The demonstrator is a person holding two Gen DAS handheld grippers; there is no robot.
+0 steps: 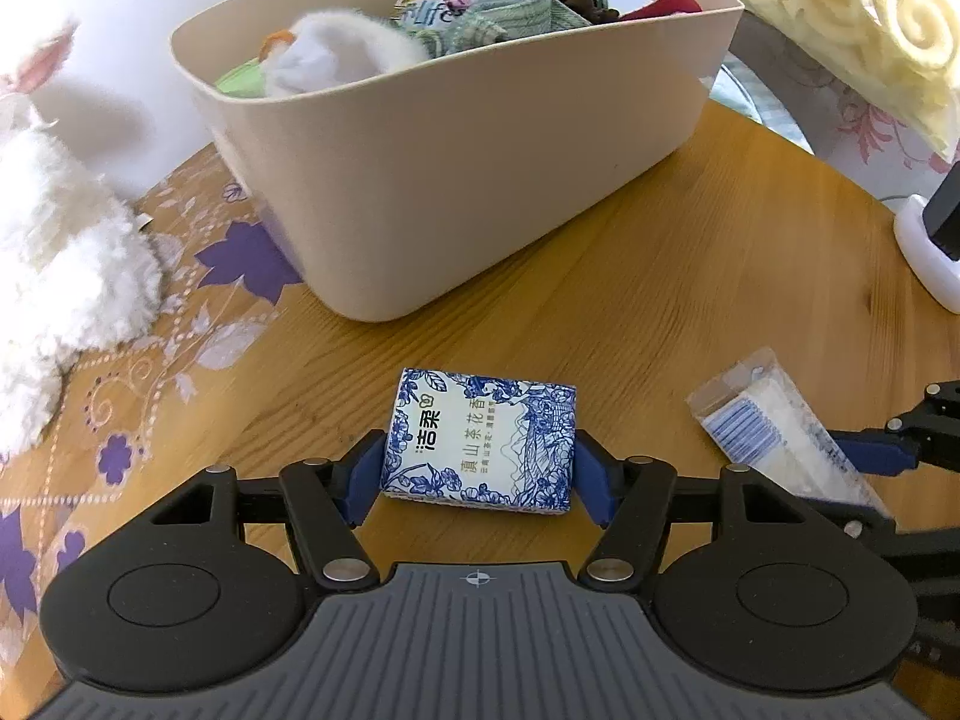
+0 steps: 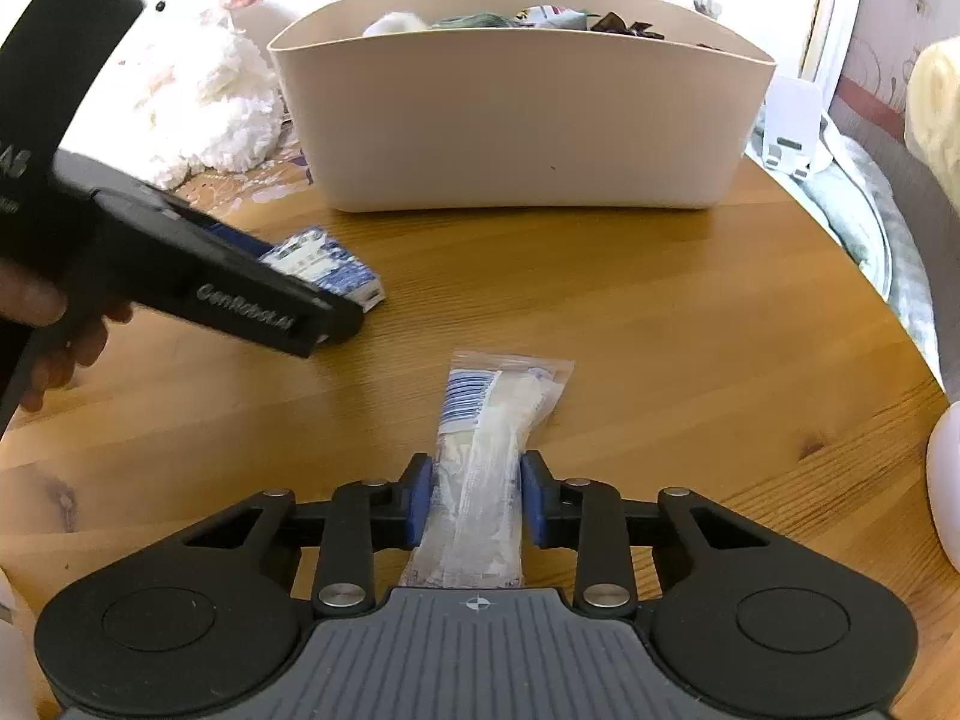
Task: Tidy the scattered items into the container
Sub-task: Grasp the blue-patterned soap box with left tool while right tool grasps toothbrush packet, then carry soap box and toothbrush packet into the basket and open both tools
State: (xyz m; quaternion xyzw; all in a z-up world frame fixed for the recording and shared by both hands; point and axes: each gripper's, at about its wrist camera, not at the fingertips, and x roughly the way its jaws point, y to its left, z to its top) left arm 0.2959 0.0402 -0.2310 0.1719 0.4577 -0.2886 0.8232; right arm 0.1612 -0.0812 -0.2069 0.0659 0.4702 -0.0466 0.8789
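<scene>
A blue-and-white tissue pack [image 1: 480,441] lies on the round wooden table [image 1: 690,276]. My left gripper [image 1: 478,477] is shut on it, one blue pad touching each side. The pack also shows in the right wrist view [image 2: 327,267], partly behind the left gripper's body. A clear plastic bag of cotton swabs [image 2: 489,456] lies on the table, and my right gripper [image 2: 474,501] is shut on its near part. The bag shows at the right in the left wrist view [image 1: 774,426]. The beige container [image 1: 456,138] stands behind, holding several soft items and packets.
A white plush toy [image 1: 60,264] lies left of the container on a floral cloth [image 1: 180,324]. A cream rolled towel [image 1: 852,18] sits far right. A white stand [image 1: 927,252] is at the table's right edge. A white object [image 2: 945,492] stands at the right.
</scene>
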